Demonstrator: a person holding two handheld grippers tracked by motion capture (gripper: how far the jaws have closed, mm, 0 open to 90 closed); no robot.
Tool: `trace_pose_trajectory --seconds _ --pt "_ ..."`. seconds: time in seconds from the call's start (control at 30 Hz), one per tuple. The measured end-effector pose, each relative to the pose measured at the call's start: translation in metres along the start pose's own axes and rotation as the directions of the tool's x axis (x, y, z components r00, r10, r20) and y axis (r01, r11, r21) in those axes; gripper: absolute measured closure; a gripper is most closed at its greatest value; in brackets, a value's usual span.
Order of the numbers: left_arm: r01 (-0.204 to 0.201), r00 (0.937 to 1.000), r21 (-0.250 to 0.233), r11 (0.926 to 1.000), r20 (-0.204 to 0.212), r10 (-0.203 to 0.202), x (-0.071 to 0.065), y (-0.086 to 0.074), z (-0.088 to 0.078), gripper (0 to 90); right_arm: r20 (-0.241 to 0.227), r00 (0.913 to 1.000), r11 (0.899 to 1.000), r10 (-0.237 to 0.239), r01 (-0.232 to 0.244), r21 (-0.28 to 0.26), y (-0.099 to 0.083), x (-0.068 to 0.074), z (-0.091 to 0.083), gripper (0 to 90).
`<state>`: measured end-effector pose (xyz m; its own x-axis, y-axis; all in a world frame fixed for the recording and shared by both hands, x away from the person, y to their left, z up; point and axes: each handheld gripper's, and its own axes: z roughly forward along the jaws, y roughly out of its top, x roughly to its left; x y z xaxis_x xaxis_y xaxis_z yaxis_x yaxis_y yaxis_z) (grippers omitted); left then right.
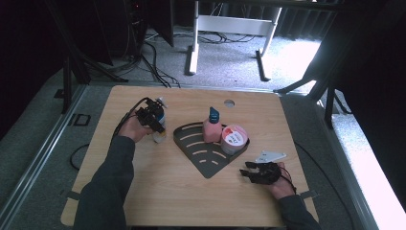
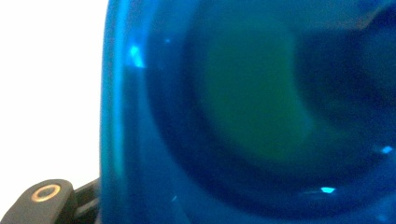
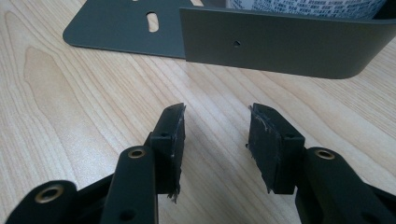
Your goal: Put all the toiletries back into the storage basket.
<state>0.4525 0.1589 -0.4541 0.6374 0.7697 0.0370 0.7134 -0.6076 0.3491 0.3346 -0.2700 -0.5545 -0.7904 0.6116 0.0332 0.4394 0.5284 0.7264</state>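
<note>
Blue bottle (image 2: 243, 112) sits clamped in the left gripper (image 1: 154, 120).

A small bottle (image 1: 159, 127) stands upright on the desk (image 1: 158, 191) in the left middle of the high view, just left of the dark fan-shaped tray. Its body is dark blue, with a pale base and a white top. In the left gripper view its glossy blue side (image 2: 243, 116) looms very close and blurred, a greenish patch at its middle.
</note>
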Motion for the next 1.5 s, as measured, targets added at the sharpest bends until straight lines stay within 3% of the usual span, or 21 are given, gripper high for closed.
trace_pose_trajectory --seconds 0.2,0.5,0.9,1.5 --pt "0.0 0.9997 -0.03 0.9996 0.026 0.001 -0.001 -0.001 -0.008 55.9 0.0 1.0 1.0 0.0 0.0 0.0 0.0 0.0 0.0 55.4" --pt "-0.005 0.9996 -0.041 0.9991 0.027 0.006 -0.001 -0.001 -0.015 55.9 0.0 1.0 1.0 -0.001 0.001 -0.001 0.0 0.0 0.0 55.5" --pt "-0.054 0.9982 -0.056 0.997 0.022 0.055 -0.01 0.008 -0.031 55.9 0.0 1.0 1.0 0.0 0.0 -0.001 0.0 0.0 0.0 55.4" --pt "-0.076 0.9966 -0.083 0.9936 0.025 0.079 -0.018 0.016 -0.038 55.9 0.001 1.0 1.0 -0.001 0.001 0.0 0.0 0.0 0.0 55.5"
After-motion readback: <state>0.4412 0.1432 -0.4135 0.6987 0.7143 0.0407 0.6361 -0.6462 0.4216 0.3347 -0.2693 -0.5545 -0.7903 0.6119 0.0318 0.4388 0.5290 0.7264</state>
